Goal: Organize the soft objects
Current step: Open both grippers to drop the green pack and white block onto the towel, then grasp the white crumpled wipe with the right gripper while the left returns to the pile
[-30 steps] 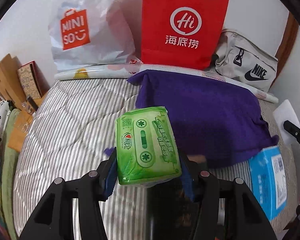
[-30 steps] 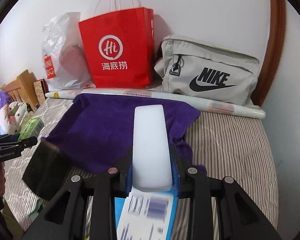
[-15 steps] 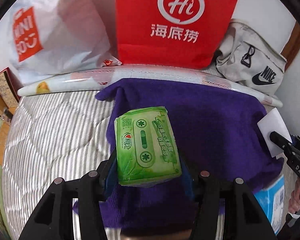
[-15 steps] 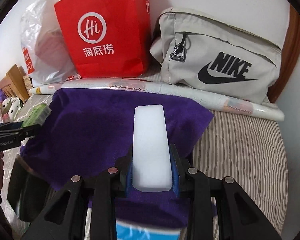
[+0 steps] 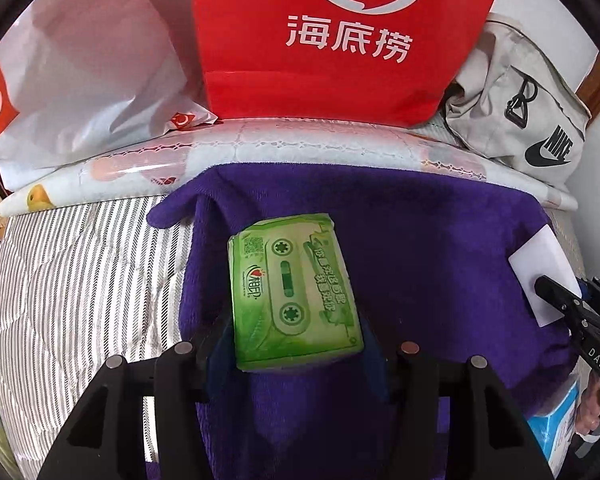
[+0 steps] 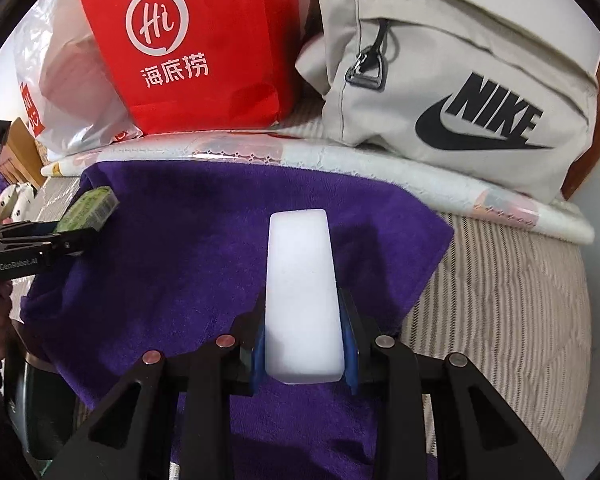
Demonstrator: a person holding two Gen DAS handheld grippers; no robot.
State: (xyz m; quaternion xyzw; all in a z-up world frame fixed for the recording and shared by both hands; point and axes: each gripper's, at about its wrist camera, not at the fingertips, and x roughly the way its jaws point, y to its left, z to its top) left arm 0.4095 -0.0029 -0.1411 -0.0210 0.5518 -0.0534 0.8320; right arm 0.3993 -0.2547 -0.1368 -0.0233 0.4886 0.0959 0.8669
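Note:
My left gripper is shut on a green tissue pack printed with a cassette picture, held above the left part of a purple towel spread on the bed. My right gripper is shut on a white foam block that stands up between its blue pads, over the right part of the purple towel. The left wrist view shows the white block at the right edge. In the right wrist view the green pack appears at the left.
Along the wall stand a red paper bag, a white plastic shopping bag and a beige Nike bag, behind a rolled printed sheet. A blue box lies at the towel's near right corner. Striped mattress shows on both sides.
Both grippers moved forward and down toward the bags at the wall, now over the purple towel. The green pack and the white block stay gripped as before.

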